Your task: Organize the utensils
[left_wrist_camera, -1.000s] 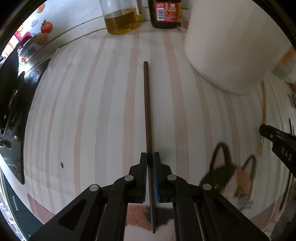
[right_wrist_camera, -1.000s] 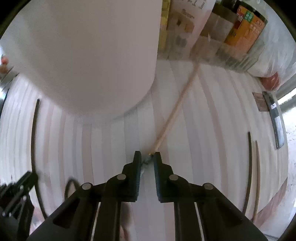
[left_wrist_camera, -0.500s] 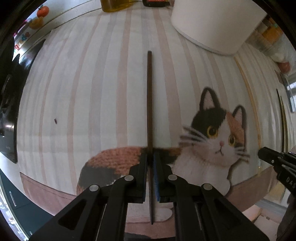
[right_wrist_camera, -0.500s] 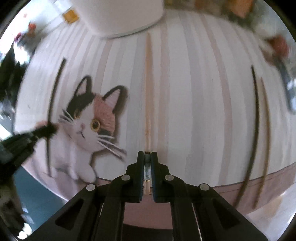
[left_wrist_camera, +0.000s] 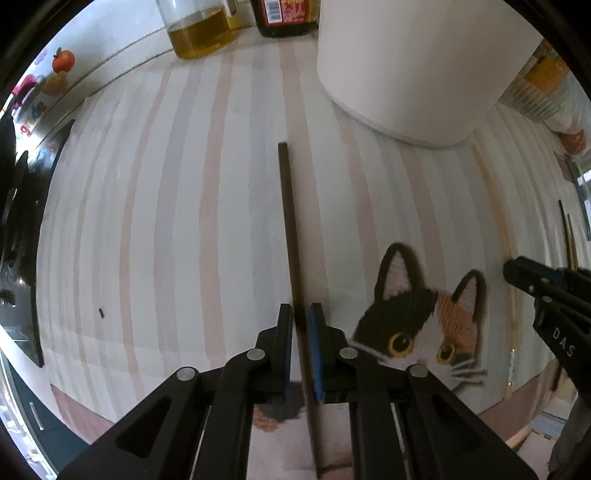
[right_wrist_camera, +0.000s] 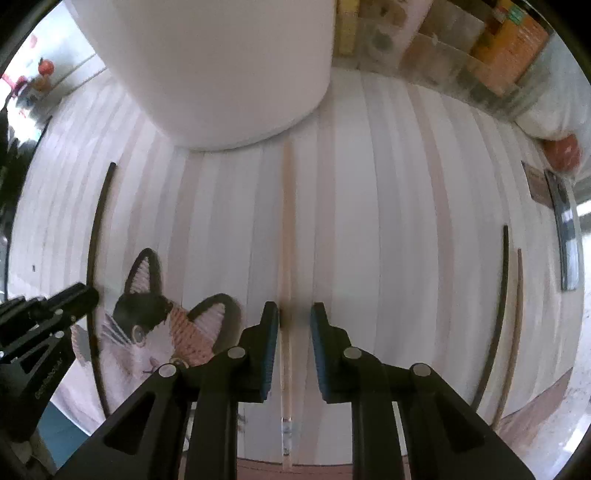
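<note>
Reading "DAS" on right gripper [left_wrist_camera: 517,267], fingers parted over pale chopstick [right_wrist_camera: 287,240]; left gripper [left_wrist_camera: 301,323] gripping dark chopstick [left_wrist_camera: 290,229]; bottle labels illegible.

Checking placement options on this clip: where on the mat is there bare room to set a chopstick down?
Widest bare stretch: the striped mat left of the dark chopstick, out to the counter edge. A narrower lane lies between the light chopstick and the chopstick pair. It is tight near the white container and bottles.
</note>
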A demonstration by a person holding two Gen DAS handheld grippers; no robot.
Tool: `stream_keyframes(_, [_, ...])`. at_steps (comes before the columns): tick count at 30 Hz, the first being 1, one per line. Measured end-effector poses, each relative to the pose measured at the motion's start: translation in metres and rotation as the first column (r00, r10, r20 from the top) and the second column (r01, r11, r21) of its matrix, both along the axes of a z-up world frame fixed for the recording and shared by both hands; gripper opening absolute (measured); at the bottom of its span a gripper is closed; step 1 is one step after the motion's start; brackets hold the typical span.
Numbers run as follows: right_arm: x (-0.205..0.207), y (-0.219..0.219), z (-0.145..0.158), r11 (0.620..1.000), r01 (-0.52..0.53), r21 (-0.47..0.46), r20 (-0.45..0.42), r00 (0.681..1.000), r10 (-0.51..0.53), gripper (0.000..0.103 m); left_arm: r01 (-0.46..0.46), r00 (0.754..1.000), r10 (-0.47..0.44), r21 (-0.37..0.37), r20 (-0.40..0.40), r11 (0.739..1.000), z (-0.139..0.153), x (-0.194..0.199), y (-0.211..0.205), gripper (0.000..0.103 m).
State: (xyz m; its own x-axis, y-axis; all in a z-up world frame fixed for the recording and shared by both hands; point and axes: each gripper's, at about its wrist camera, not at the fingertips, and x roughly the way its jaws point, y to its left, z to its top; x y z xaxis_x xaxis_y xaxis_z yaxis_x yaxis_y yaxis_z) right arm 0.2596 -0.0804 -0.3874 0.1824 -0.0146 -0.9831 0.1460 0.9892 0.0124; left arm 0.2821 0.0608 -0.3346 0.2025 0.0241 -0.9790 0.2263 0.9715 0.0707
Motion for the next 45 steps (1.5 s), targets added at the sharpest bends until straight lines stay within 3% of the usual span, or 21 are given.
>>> stream_keyframes(3, [0.003,0.015,-0.004,1.000,0.010,0.005,-0.004,1.000,-0.010,0.007,-0.015,1.000,0.015,-0.001,-0.005,1.000,0.001,-0.003,0.000,0.005])
stream_keyframes(5, [-0.007,-0.012,-0.003,0.999,0.035,0.034,-0.039,0.999,-0.034,0.007,-0.040,0.999,0.039,-0.016,-0.025,0.999,0.003,-0.002,0.013,0.005])
stream_keyframes(12, [-0.026,-0.041,-0.015,0.989,0.069,0.129,-0.136,0.989,-0.051,0.007,-0.092,0.994,0.089,-0.041,-0.070,0.995,0.006,0.002,0.036,0.006])
stream_keyframes(15, [-0.016,-0.061,-0.017,0.987,0.092,0.129,-0.135,0.988,-0.075,0.008,-0.075,0.995,0.073,-0.031,-0.068,0.997,0.005,0.012,0.044,0.007])
stream_keyframes(21, [0.003,-0.056,-0.014,0.991,0.089,0.098,-0.109,0.991,-0.078,0.008,-0.046,0.998,0.045,-0.015,-0.052,0.999,0.005,0.032,0.033,0.007])
stream_keyframes(28, [-0.006,-0.052,-0.005,0.983,0.109,0.145,-0.094,0.991,-0.096,0.006,-0.025,1.000,0.025,-0.013,-0.016,1.000,0.001,0.028,0.011,0.004])
stream_keyframes(35, [-0.027,-0.062,0.020,0.980,0.092,0.176,0.008,0.995,-0.095,0.006,0.004,0.998,-0.001,-0.035,0.065,0.999,0.036,0.004,0.002,0.004])
stream_keyframes(45, [-0.042,-0.061,0.083,0.977,0.056,0.207,0.190,0.977,-0.097,0.006,0.027,0.986,-0.014,-0.081,0.168,0.996,0.081,-0.025,0.005,0.004])
